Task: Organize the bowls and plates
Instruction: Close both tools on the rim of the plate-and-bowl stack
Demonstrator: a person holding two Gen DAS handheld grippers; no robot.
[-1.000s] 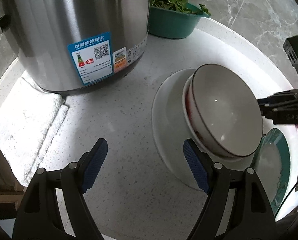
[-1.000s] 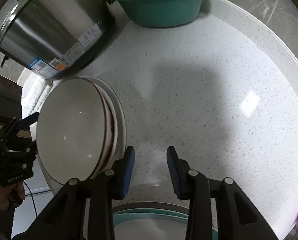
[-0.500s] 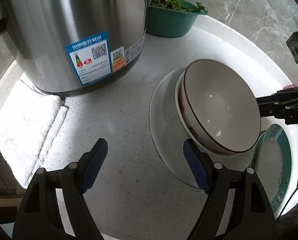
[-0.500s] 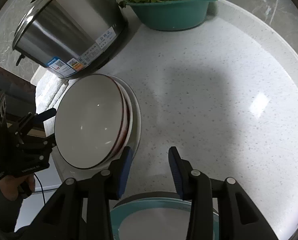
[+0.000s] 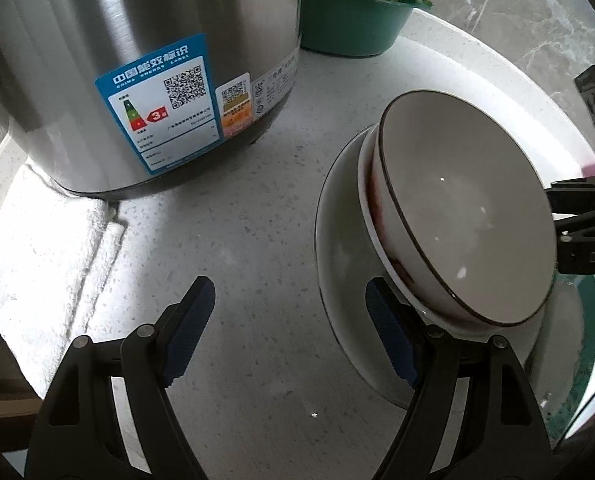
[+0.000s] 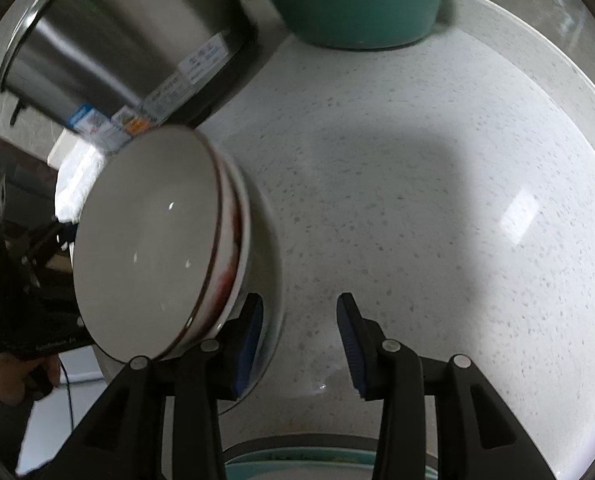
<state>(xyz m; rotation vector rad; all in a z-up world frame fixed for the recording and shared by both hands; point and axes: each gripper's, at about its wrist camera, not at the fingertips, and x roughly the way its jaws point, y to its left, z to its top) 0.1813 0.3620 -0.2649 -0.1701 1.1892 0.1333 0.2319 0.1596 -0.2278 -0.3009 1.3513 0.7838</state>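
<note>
A stack stands on the white counter: a wide white plate (image 5: 333,248) carrying a red-patterned bowl (image 5: 371,200) and, on top, a grey-white bowl with a dark rim (image 5: 457,208). My left gripper (image 5: 289,332) is open over bare counter, with its right finger at the plate's near rim. My right gripper (image 6: 299,340) is open with nothing between its pads. Its left finger sits against the plate (image 6: 271,264) beside the top bowl (image 6: 145,240). A teal-rimmed plate (image 5: 589,320) lies beyond the stack and shows again at the bottom edge (image 6: 297,462).
A large steel cooker (image 5: 117,60) stands at the back left on a white towel (image 5: 37,260). A teal basin of greens (image 5: 349,20) sits behind it. The counter's curved edge (image 5: 517,76) runs close behind the stack. A person's hand (image 6: 9,376) holds the left gripper.
Both grippers have sunk closer to the counter and the stack looks larger in both views. The right gripper's left finger, apart from the plate half a second ago, now sits at its rim.
</note>
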